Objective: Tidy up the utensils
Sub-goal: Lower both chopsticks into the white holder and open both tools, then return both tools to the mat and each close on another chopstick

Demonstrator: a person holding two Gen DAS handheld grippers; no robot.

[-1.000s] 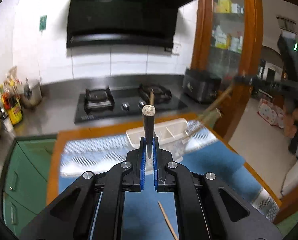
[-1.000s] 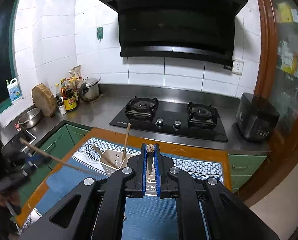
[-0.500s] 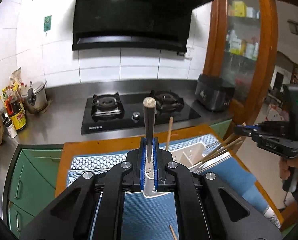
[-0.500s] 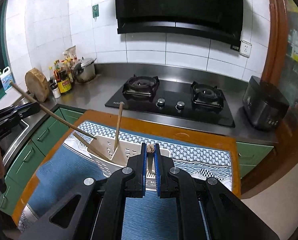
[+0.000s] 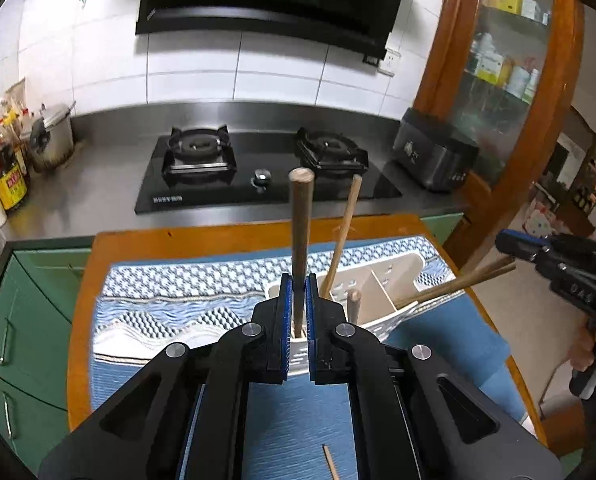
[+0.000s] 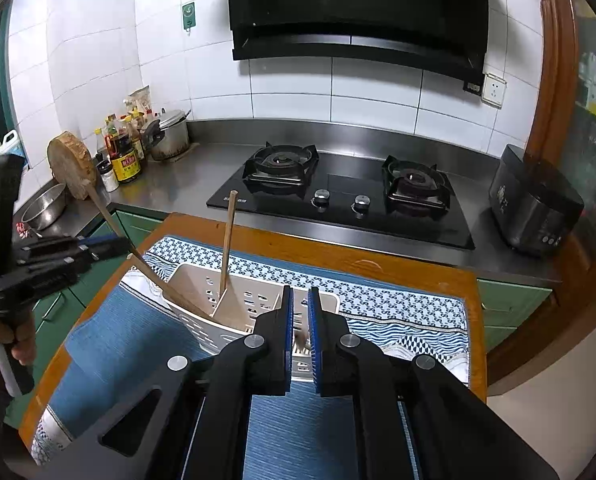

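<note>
My left gripper (image 5: 298, 284) is shut on a wooden-handled utensil (image 5: 300, 236) held upright, its lower end inside the white slotted utensil holder (image 5: 393, 276) on the blue mat. A wooden spatula (image 5: 343, 236) stands in the holder's middle compartment. In the right wrist view my right gripper (image 6: 300, 300) has its jaws slightly apart just above the holder (image 6: 202, 288), with nothing gripped. The spatula (image 6: 228, 248) and chopsticks (image 6: 154, 274) lean in the holder. The left gripper (image 6: 58, 254) shows at the left, the right gripper (image 5: 513, 242) at the right of the left view.
The holder sits on a blue patterned mat (image 6: 377, 300) on a wooden table (image 6: 377, 258). One loose chopstick (image 5: 329, 462) lies on the mat near me. Behind are a gas stove (image 6: 337, 192), a black appliance (image 6: 533, 200), bottles and a pot (image 6: 166, 136).
Both grippers moved closer over the holder. My right gripper let go of its wooden-handled utensil and its jaws parted. My left gripper lowered its utensil into the holder.
</note>
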